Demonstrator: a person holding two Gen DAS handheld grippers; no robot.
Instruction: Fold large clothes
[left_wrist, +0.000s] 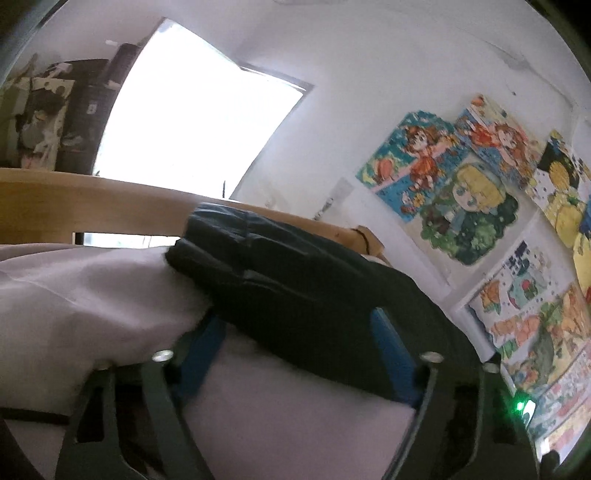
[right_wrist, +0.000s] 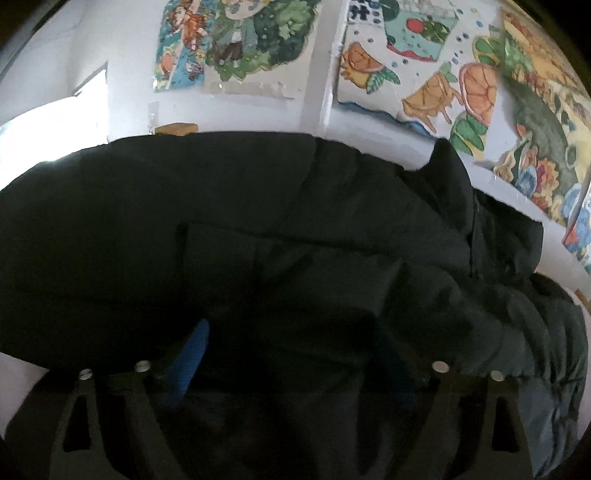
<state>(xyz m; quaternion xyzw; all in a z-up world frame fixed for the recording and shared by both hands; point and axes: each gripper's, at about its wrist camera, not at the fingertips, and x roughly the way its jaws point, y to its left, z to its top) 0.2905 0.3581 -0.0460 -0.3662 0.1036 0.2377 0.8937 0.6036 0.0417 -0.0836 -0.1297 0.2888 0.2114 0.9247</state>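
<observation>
Black padded jacket (left_wrist: 295, 288) lies bunched on a pale lilac sheet (left_wrist: 92, 295), with a wooden headboard (left_wrist: 74, 199) behind. The left gripper (left_wrist: 295, 332) has its blue-padded jaws spread around a fold of the jacket — whether they pinch it is unclear. The right gripper (right_wrist: 291, 350) sits jaws spread, fabric between; cartoon posters (right_wrist: 424, 74) show no readable writing.

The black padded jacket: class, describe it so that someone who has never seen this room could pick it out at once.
Start at the white wall covered in colourful cartoon posters. Below them runs a wooden bed frame, and on the pale lilac bedding lies the black padded jacket. It is the only dark, puffy, quilted item there, bulky against the smooth pale sheet.
</observation>
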